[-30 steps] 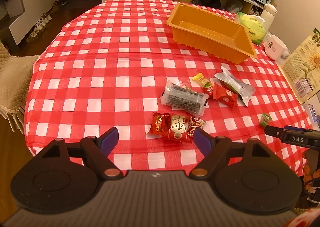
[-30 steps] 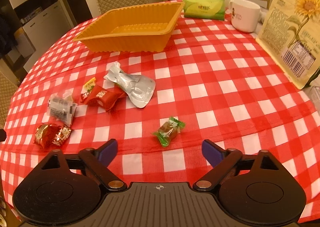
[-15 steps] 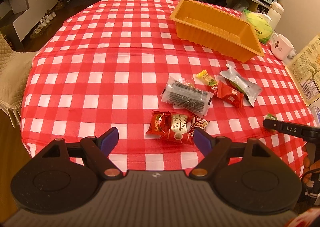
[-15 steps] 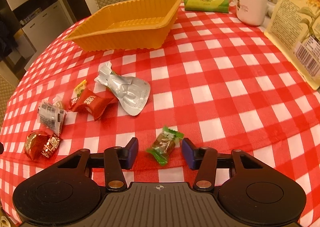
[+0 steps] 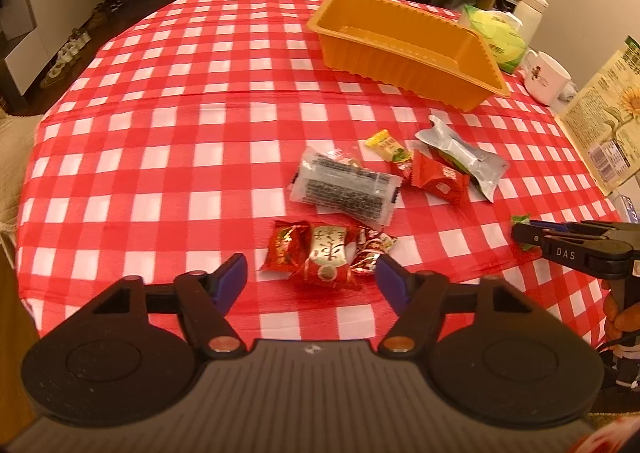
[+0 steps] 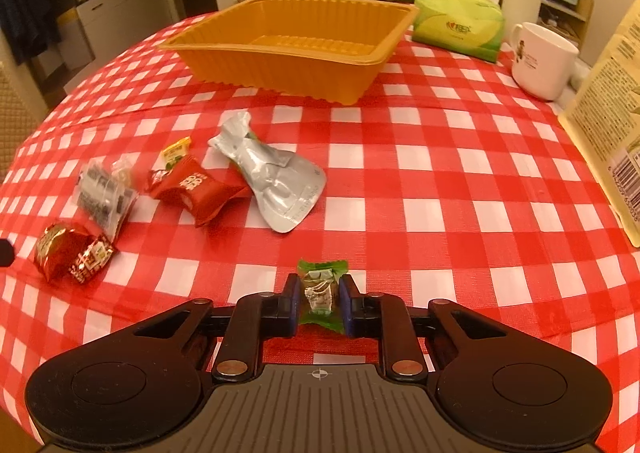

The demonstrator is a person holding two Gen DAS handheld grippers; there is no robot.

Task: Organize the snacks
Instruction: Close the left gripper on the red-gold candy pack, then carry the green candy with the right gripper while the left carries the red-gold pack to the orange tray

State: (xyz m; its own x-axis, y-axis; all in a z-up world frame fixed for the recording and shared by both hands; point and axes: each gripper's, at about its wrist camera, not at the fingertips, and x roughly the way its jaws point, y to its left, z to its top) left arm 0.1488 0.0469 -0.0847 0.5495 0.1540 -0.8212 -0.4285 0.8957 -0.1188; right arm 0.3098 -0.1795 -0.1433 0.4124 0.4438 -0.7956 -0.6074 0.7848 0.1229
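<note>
Your right tool (image 6: 319,299) pinches the green candy (image 6: 320,291) low over the surface (image 6: 440,181), ready to carry to the orange tray (image 6: 296,53) at twelve o'clock. Your left tool (image 5: 312,277) gapes open beside the red candies (image 5: 326,253).

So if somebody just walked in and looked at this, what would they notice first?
Probably the big orange tray, sitting empty at the far side of the red-and-white checked tablecloth. Next, the right gripper, closed on a little green-wrapped candy near the table's front edge. To its left lie more loose snacks, including a crinkly silver pouch and a red packet.
</note>
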